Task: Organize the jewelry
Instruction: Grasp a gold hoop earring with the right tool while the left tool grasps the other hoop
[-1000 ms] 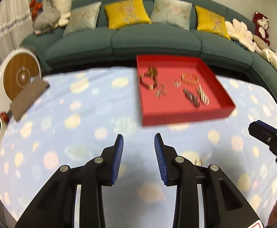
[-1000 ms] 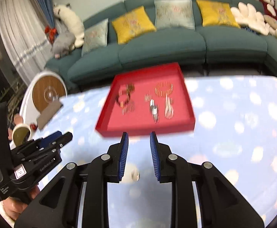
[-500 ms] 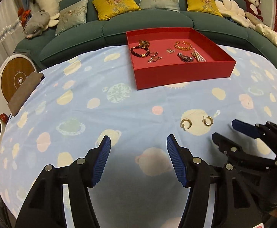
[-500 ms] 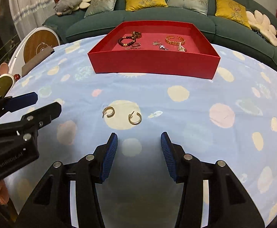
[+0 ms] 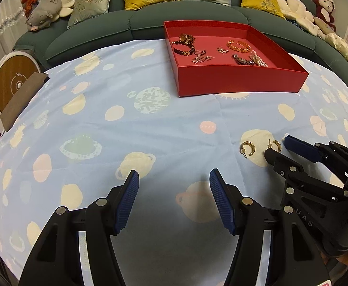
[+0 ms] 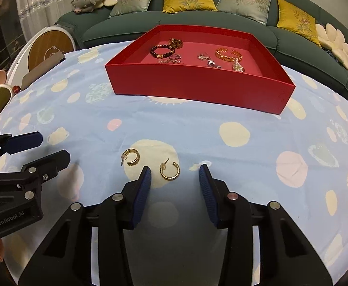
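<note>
Right gripper [image 6: 175, 175] sat low in the frame with its jaws partly apart, having just closed in a bit. One gold hoop earring [image 6: 170, 171] lay on the cloth between the tips, not pinched. Its twin earring [image 6: 131, 157] lay just left of it on the same pale dot. Left gripper [image 5: 174, 178] hung open over bare tablecloth [image 5: 131, 128], gripping nothing. Toward the top of the frame the red tray [image 6: 197, 83] already had bracelets [image 6: 228, 54] and small bits in it.
</note>
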The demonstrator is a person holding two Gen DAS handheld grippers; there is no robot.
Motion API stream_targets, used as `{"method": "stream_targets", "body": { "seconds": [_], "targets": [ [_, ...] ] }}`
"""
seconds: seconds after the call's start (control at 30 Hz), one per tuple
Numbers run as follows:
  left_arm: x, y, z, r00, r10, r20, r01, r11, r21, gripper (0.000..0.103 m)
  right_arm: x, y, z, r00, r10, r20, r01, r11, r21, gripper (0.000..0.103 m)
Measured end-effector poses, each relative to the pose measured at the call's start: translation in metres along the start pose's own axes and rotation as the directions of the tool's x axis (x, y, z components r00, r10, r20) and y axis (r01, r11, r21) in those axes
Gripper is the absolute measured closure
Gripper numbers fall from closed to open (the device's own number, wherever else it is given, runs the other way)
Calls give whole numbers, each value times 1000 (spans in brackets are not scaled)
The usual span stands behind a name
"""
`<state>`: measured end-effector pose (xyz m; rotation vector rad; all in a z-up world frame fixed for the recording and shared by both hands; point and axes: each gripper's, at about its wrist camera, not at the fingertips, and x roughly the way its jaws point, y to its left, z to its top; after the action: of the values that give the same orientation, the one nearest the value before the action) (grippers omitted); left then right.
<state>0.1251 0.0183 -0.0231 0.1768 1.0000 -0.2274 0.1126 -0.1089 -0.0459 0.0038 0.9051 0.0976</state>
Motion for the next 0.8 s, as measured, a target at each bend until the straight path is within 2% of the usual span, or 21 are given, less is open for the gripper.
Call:
{"method": "stream_targets", "body": {
  "seconds": [0.17, 0.37, 0.47, 0.7, 0.8],
  "targets": [
    [1, -7, 3, 999, -46, 5, 46, 999, -14, 43, -1, 1, 0, 1000, 16, -5, -16, 1000, -5, 87],
    [1, -22, 9, 995, -101, 26, 102, 995, -9, 43, -8, -11, -3, 999, 51, -16, -50, 998, 40, 87],
    [6, -31, 12, 994, -107, 31, 107, 994, -3, 44, -16, -19, -5, 999, 53, -9, -53, 997, 59, 87],
    [24, -54, 14, 994, -104, 17, 104, 994, 26, 43, -32, -38, -15, 999, 51, 4, -51, 996, 79, 87],
    [27, -62, 12, 996, -78, 34, 76, 996, 53, 44, -35, -47, -20, 999, 46, 1, -46, 994, 94, 87]
  ]
}}
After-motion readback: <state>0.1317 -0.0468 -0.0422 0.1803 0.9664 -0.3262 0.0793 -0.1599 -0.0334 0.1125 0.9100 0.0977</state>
